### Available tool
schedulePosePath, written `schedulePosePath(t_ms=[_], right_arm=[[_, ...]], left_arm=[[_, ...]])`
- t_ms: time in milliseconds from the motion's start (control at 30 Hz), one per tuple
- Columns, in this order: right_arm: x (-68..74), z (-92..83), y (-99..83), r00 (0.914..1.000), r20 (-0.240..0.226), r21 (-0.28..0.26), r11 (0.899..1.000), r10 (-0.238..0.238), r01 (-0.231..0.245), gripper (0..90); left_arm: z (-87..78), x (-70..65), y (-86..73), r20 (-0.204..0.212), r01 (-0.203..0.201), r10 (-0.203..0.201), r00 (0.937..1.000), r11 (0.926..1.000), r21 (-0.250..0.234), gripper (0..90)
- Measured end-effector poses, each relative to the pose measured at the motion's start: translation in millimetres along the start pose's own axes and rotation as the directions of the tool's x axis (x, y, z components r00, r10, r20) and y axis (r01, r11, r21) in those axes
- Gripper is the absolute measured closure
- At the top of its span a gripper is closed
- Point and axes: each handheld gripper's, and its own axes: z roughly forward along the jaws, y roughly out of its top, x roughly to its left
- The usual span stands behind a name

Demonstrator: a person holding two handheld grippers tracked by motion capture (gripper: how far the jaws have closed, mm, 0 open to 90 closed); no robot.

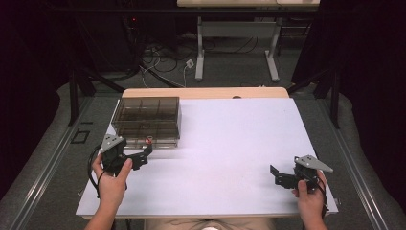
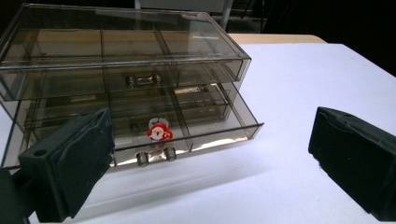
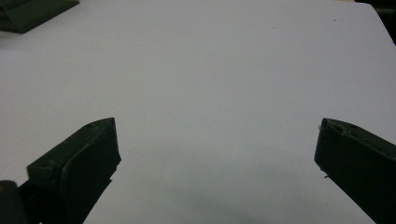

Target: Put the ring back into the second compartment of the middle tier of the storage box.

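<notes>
A smoky see-through drawer box (image 1: 148, 117) (image 2: 121, 51) stands at the back left of the white table (image 1: 230, 143). Its lower drawer (image 2: 219, 133) is pulled out a little. Inside that drawer lies a small red and white figure (image 2: 159, 131) (image 1: 149, 140), just behind the front handle (image 2: 156, 156). My left gripper (image 1: 143, 155) (image 2: 211, 135) is open in front of this drawer, its jaws wide apart with nothing between them. Over bare table at the front right, my right gripper (image 1: 278, 176) (image 3: 218, 128) is also open and empty.
A wooden strip (image 1: 206, 92) runs along the table's far edge. Beyond it stand a desk's white legs (image 1: 199, 52) and loose cables (image 1: 163, 62) on the floor. Dark curtains close both sides. A corner of the drawer box (image 3: 28, 14) lies far left in the right gripper view.
</notes>
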Motion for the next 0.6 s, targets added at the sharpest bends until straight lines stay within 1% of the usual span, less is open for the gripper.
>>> schedulePosePath(t_ms=[67, 100, 300, 333, 500, 600], right_arm=[[0.0, -0.3, 0.2, 1.0000, -0.006, 0.003, 1.000, -0.001, 0.001, 0.0], [0.1, -1.0, 0.5, 1.0000, -0.003, 0.013, 1.000, -0.002, 0.002, 0.0], [0.6, -0.9, 0.5, 1.0000, -0.004, 0.010, 1.000, -0.005, 0.005, 0.0], [0.8, -1.2, 0.6, 1.0000, -0.006, 0.008, 1.000, -0.003, 0.003, 0.0], [0.6, -0.8, 0.4, 1.0000, -0.003, 0.001, 1.000, -0.004, 0.004, 0.0], [0.9, -1.3, 0.6, 1.0000, -0.003, 0.003, 1.000, -0.007, 0.007, 0.0]], left_arm=[[-4.0, 1.3, -2.2, 0.002, -0.001, 0.001, 1.0000, 1.0000, -0.005, 0.4], [-6.3, 2.5, -3.5, 0.006, -0.011, 0.011, 0.9999, 0.9999, -0.006, 0.4], [-13.5, 6.2, -13.3, 0.011, -0.008, 0.008, 0.9999, 0.9997, -0.022, 0.4], [-13.8, 6.4, -15.1, 0.010, -0.002, 0.002, 0.9999, 0.9996, -0.027, 0.4], [-17.7, 10.3, -25.6, 0.011, 0.002, -0.001, 0.9999, 0.9998, -0.021, 0.4], [-19.8, 12.5, -31.7, 0.012, -0.008, 0.008, 0.9999, 0.9997, -0.023, 0.4]])
